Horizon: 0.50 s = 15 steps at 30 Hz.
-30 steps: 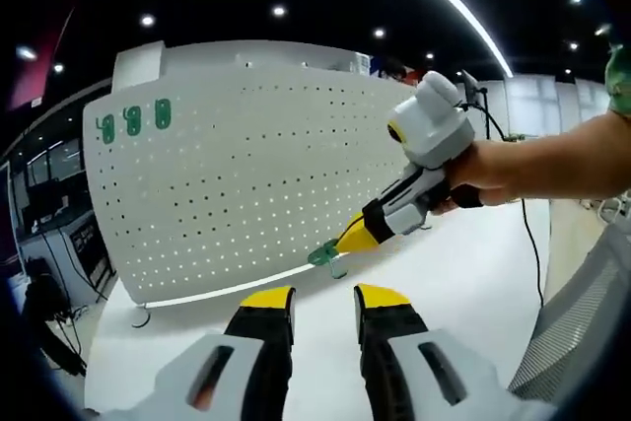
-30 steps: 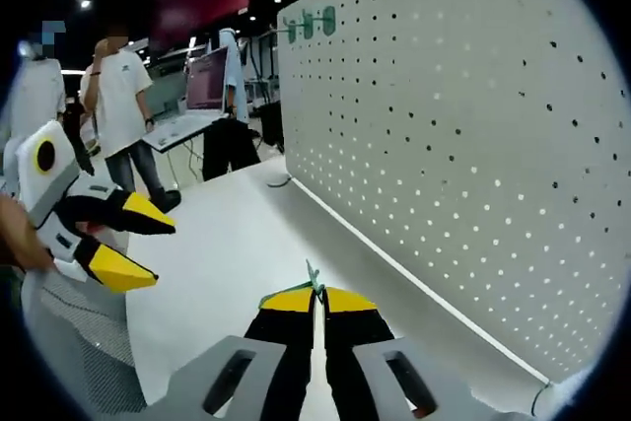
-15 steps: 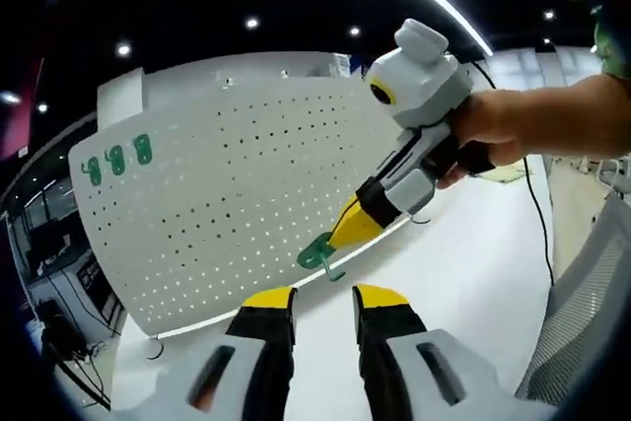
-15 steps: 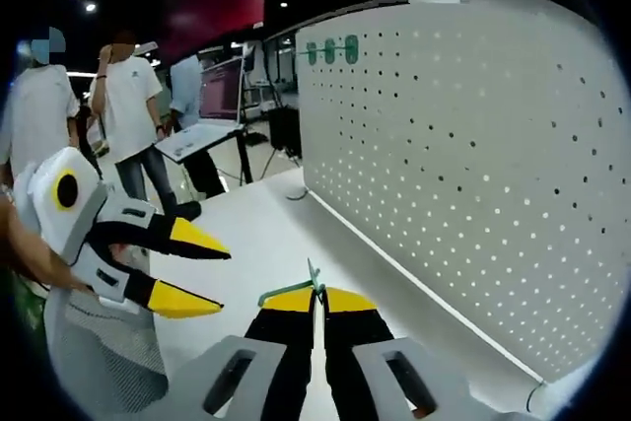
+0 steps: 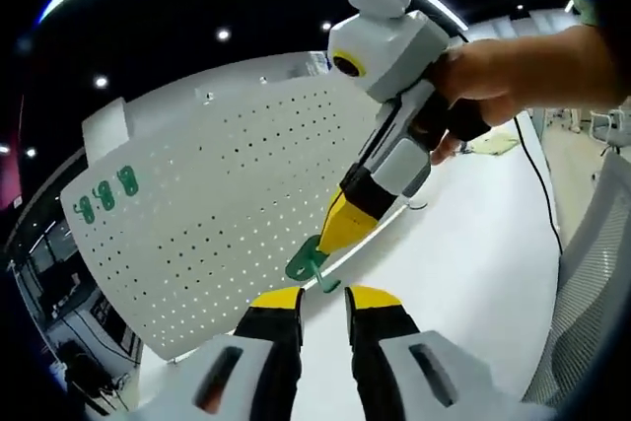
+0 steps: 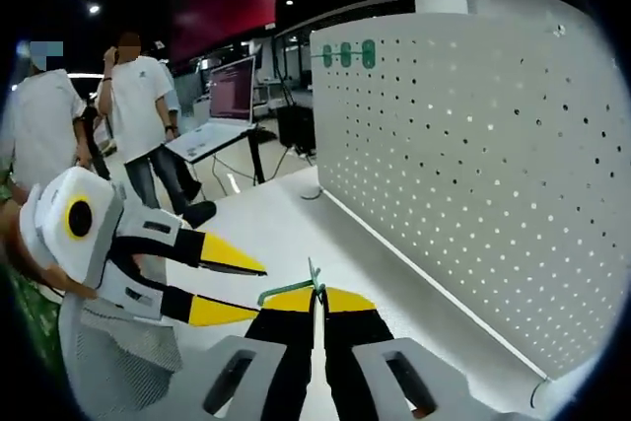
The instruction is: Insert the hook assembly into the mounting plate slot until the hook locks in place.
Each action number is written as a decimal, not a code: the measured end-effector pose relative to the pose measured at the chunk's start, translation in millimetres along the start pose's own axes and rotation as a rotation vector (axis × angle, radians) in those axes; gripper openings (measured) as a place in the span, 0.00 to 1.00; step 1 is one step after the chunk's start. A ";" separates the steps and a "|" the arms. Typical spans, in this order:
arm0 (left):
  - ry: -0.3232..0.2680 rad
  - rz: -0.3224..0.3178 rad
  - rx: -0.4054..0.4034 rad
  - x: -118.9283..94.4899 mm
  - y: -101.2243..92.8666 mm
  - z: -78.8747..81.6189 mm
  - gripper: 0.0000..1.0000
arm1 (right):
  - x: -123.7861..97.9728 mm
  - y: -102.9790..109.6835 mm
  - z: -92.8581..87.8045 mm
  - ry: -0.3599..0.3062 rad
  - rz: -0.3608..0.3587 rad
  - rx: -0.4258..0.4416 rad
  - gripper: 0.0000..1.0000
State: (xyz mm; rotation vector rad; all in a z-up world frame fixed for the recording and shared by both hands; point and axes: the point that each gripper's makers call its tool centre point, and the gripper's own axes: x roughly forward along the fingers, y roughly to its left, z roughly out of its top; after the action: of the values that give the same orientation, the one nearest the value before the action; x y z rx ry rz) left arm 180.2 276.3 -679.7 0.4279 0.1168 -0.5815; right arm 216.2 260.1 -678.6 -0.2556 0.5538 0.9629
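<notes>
Since the earlier pictures, the right gripper (image 5: 340, 232) had come closer to the left gripper (image 5: 322, 301), and the green hook (image 5: 307, 262) it carried now hung just above the left gripper's yellow tips. Both views had also tipped, so the white board with holes (image 5: 227, 184) looked more slanted.

The right gripper's jaws were pressed shut on the hook, a thin green piece pinched between its yellow tips (image 6: 316, 293). The left gripper's jaws were a little apart and held nothing. In the right gripper view the left gripper (image 6: 225, 283) sat close on the left, its jaws spread in a narrow gap. The hook was in the air over the white table (image 5: 463, 273), near the bottom edge of the board but not touching it. Three more green hooks (image 5: 104, 194) were already sitting in the board's far top corner.

What could go wrong? The hook was held by a thin edge, so it might twist or slip if the left gripper bumped it. It might also miss the holes if it came in crooked, and then it would not lock.
</notes>
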 end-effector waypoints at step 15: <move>-0.012 -0.017 0.033 -0.2 -4.3 2.3 0.04 | -0.4 5.2 -3.5 0.022 0.013 0.013 0.00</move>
State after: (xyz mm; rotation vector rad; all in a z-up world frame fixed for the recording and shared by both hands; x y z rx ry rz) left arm 177.6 272.2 -679.1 0.4557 0.0999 -0.6031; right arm 210.6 261.1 -681.2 -0.2514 0.5820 0.9700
